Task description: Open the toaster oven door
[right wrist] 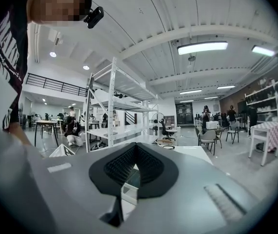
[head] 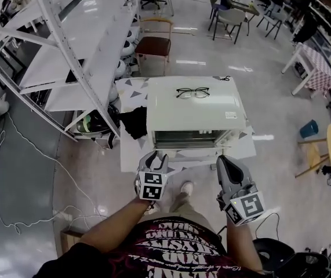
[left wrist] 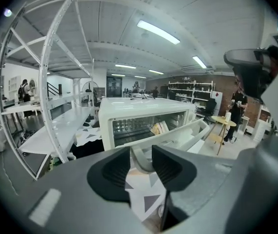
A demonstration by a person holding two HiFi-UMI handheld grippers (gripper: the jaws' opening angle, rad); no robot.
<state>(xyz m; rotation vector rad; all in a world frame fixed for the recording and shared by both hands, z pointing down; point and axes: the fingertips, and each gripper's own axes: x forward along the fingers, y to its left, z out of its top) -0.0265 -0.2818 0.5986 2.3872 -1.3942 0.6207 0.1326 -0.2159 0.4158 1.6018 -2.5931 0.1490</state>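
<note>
A white toaster oven [head: 194, 106] stands on a small table, with a pair of glasses [head: 192, 92] on its top. Its door [head: 194, 153] hangs partly down toward me, and the wire racks inside show in the left gripper view behind the lowered door [left wrist: 187, 133]. My left gripper [head: 156, 160] is at the door's left front edge, and its pads [left wrist: 117, 172] are closed around the curved door handle [left wrist: 141, 157]. My right gripper [head: 226, 164] hovers by the door's right front corner, shut and holding nothing, with its pads [right wrist: 151, 167] pressed together.
The table [head: 131, 94] has a cloth with a triangle pattern, and a black cloth [head: 133, 122] lies at the oven's left. A white shelving rack [head: 84, 51] stands close on the left. A chair [head: 153, 42] is behind the table, and a blue bucket [head: 308, 128] is at the right.
</note>
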